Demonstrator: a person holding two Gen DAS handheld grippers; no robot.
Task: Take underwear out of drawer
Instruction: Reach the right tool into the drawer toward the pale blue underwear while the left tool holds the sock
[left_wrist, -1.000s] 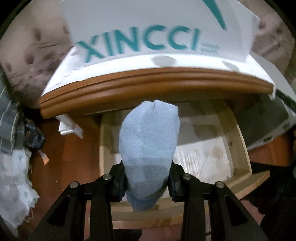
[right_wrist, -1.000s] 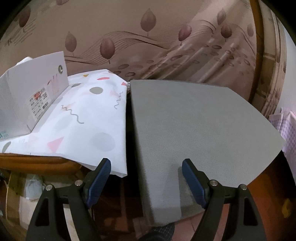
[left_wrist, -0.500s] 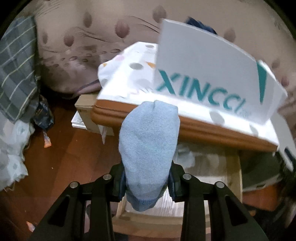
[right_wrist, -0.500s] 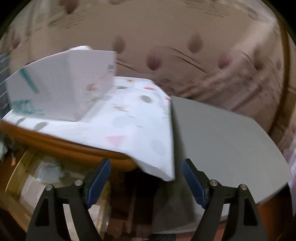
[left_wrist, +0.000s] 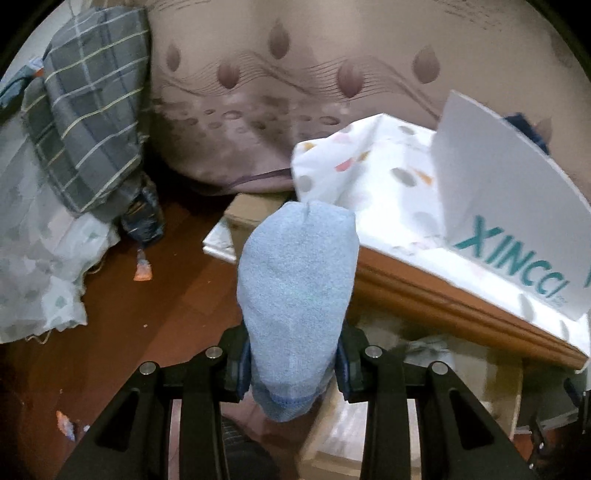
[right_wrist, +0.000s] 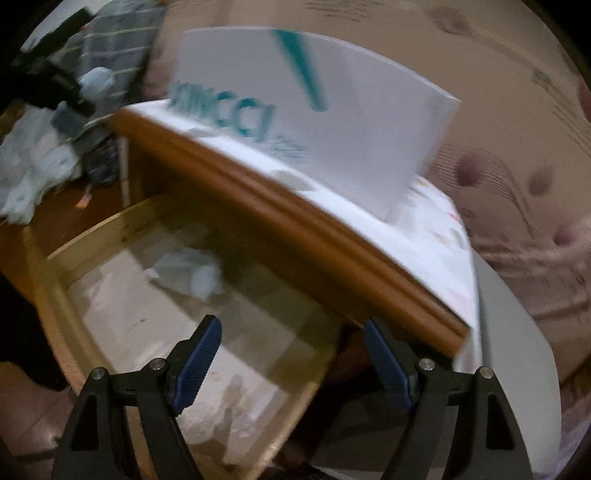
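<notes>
At bottom centre my left fingers (left_wrist: 293, 363) clamp a rolled light-blue underwear piece (left_wrist: 297, 295), clear of the drawer (right_wrist: 55, 291). My right fingers (right_wrist: 291, 363) stand wide apart, empty, over that open drawer; beyond, another pale garment (right_wrist: 192, 271) lies inside, centre-left.

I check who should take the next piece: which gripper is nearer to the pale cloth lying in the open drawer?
Right. The right gripper hangs open above the drawer, aimed toward the pale cloth. The left gripper, clamping a blue garment, is off beside the drawer.
</notes>
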